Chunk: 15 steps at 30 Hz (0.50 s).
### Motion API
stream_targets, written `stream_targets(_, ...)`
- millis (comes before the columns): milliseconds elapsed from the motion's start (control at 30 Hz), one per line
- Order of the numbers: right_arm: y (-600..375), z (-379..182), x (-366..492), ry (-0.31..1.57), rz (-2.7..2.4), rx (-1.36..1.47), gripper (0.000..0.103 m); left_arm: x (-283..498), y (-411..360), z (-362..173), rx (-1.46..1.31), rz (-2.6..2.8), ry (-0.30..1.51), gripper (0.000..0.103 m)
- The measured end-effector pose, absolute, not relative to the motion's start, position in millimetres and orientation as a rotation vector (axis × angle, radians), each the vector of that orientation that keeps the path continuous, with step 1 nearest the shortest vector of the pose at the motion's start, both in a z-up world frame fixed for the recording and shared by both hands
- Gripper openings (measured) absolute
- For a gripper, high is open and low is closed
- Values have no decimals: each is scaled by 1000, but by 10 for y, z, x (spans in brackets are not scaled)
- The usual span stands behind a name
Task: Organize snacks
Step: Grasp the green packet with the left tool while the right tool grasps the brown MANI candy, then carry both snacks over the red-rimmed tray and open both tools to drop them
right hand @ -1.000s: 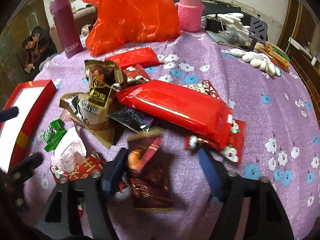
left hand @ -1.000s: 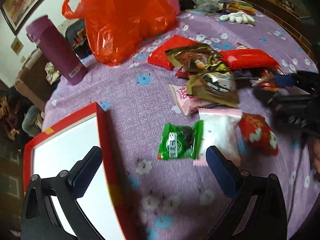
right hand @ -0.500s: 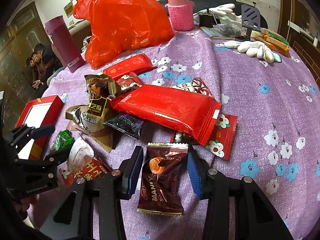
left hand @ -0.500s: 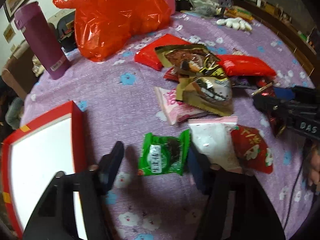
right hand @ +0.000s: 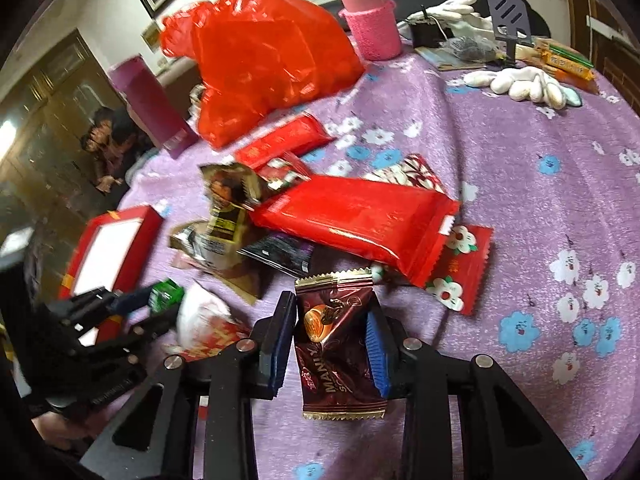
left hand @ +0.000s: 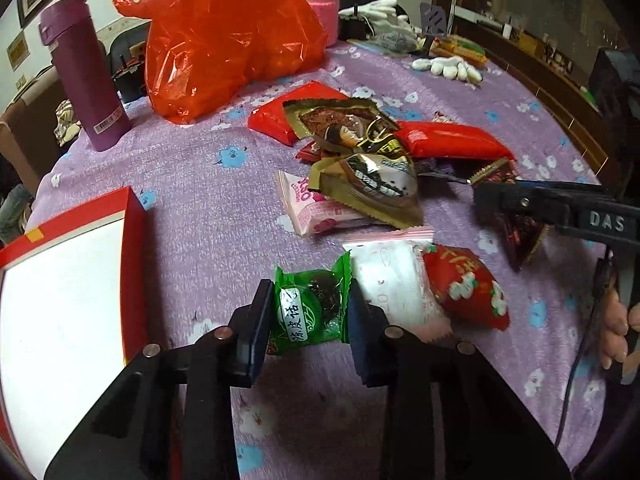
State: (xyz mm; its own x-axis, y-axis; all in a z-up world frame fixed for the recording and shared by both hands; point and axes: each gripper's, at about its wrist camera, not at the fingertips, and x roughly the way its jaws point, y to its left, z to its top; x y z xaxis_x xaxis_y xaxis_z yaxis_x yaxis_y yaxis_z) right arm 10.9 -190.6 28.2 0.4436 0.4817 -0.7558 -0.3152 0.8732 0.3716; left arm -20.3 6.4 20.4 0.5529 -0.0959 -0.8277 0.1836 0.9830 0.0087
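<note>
My left gripper (left hand: 310, 312) is shut on a green snack packet (left hand: 308, 308) low over the purple flowered tablecloth, right of the red box with a white inside (left hand: 60, 304). My right gripper (right hand: 332, 344) is shut on a dark brown chocolate packet (right hand: 340, 344) and holds it lifted; it shows in the left wrist view (left hand: 520, 228) too. A pile of snacks lies mid-table: a long red pack (right hand: 352, 216), gold-brown packs (left hand: 368, 184), a pink pack (left hand: 316, 212), a white packet (left hand: 392, 280) and a red flowered packet (left hand: 468, 284).
An orange plastic bag (left hand: 228, 36), a purple flask (left hand: 86, 76) and a pink-sleeved bottle (left hand: 320, 4) stand at the back. White gloves (left hand: 448, 66) and small items lie at the far right. The red box (right hand: 108, 252) sits at the table's left edge.
Both grippers have closed on their packets. The left one moved forward onto the green packet; the right one has lifted the chocolate packet off the cloth.
</note>
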Motion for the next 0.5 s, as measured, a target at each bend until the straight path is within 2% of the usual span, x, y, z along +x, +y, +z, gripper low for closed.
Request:
stream_targets(267,-1876,392,34,950,569,229,34,-621,202,576,55,-172,855,32)
stream_targets(500,-1711,587,-103,867,642,249,34,-1013,691,745,59,-54,784,33)
